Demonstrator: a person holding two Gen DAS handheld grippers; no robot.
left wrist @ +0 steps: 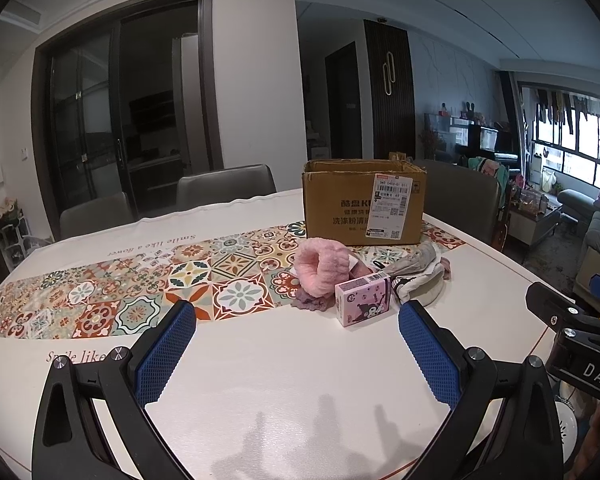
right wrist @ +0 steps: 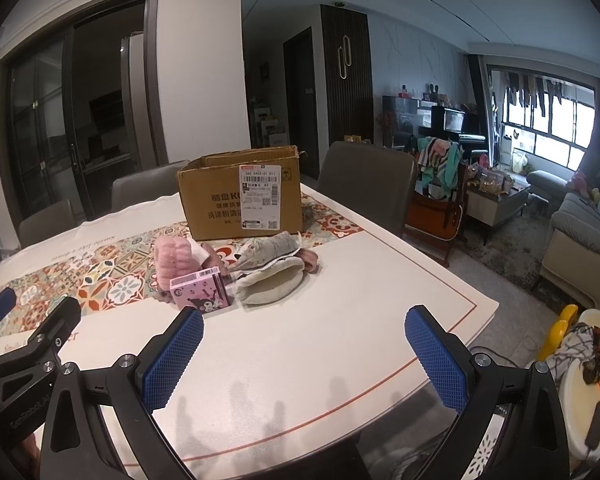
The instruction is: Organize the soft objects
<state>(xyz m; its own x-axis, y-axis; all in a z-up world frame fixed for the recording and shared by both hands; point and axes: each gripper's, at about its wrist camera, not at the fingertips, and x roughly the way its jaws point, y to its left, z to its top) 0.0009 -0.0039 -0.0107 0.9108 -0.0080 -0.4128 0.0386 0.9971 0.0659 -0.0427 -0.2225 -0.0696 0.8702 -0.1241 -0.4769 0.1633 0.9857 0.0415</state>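
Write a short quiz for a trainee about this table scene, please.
1. True or false: both tongs, left and right, are open and empty.
2. Which lies nearest the tongs: A) carton, B) pink box, C) pink band?
3. What lies right of the pink box?

Key:
1. True.
2. B.
3. A cream slipper.

Fluffy pink fabric band (left wrist: 320,270), matt brown cardboard box (left wrist: 340,208), glossy pink paper carton (left wrist: 363,299), smooth white desk (left wrist: 300,360), textured blue rubber-like fingers (left wrist: 164,354) on matt black plastic.
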